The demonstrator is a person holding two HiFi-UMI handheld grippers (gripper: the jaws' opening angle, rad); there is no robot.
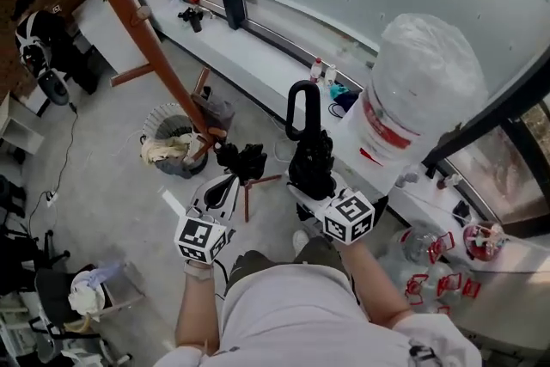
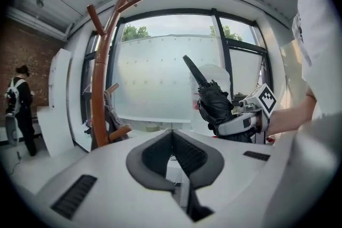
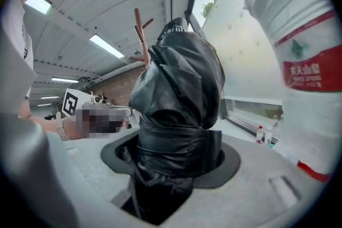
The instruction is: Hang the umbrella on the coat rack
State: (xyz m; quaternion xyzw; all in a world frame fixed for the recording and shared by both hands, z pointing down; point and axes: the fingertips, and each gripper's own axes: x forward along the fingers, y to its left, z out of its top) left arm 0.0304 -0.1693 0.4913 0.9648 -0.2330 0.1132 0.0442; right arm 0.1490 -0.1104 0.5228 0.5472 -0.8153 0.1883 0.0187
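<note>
The folded black umbrella (image 1: 309, 152) stands upright in my right gripper (image 1: 306, 185), its loop handle (image 1: 302, 109) on top. In the right gripper view the jaws are shut on the umbrella's wrapped body (image 3: 179, 115), which fills the gap and hides the pads. The reddish-brown wooden coat rack (image 1: 142, 21) slants from the upper left down to its feet just beyond my left gripper (image 1: 230, 178). In the left gripper view the rack (image 2: 99, 88) rises at the left with pegs on top. My left gripper (image 2: 172, 133) is shut with nothing in it. The umbrella (image 2: 214, 101) shows to its right.
A big water bottle (image 1: 421, 90) stands close on the right of the umbrella. A wire basket with cloth (image 1: 172, 143) sits by the rack's foot. The window ledge (image 1: 258, 56) runs behind. A person (image 2: 18, 99) stands far left. Bottle packs (image 1: 430, 271) lie at the right.
</note>
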